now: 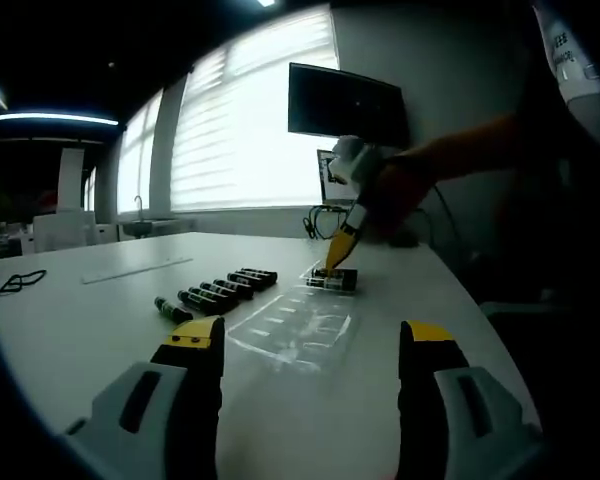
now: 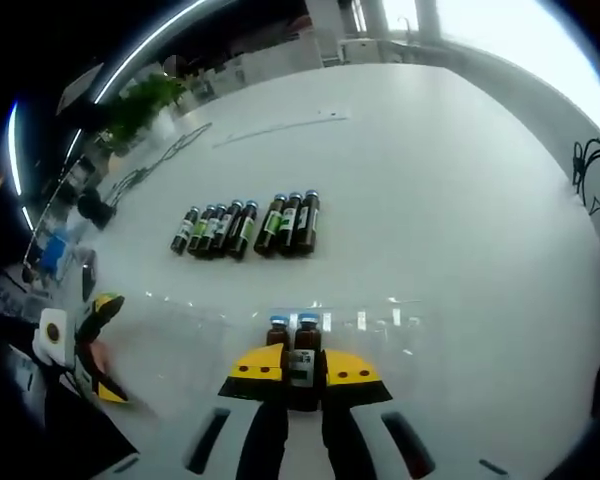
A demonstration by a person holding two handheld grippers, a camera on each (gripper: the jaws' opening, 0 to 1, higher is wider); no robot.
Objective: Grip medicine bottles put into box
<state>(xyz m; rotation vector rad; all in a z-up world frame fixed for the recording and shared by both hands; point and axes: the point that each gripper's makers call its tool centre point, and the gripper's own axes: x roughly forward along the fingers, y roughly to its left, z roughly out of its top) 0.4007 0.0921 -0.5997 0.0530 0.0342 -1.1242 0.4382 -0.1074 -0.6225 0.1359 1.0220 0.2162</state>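
Yellow-tipped jaws of the right gripper (image 2: 302,372) clamp a small brown glass medicine bottle with a blue cap (image 2: 307,345), held over the clear plastic tray box (image 2: 180,310) beside another bottle already in it (image 2: 277,330). Beyond, a row of dark medicine bottles (image 2: 248,226) lies on the white worktop (image 2: 460,200). Over the worktop, the left gripper (image 1: 310,345) hangs with jaws spread apart, holding nothing.

Windows (image 1: 245,130): wide, bright, slatted blinds.
Table (image 1: 90,320): large, white.
Monitor (image 1: 345,105): dark, by the wall.
Ceiling light (image 1: 55,119): glowing strip.
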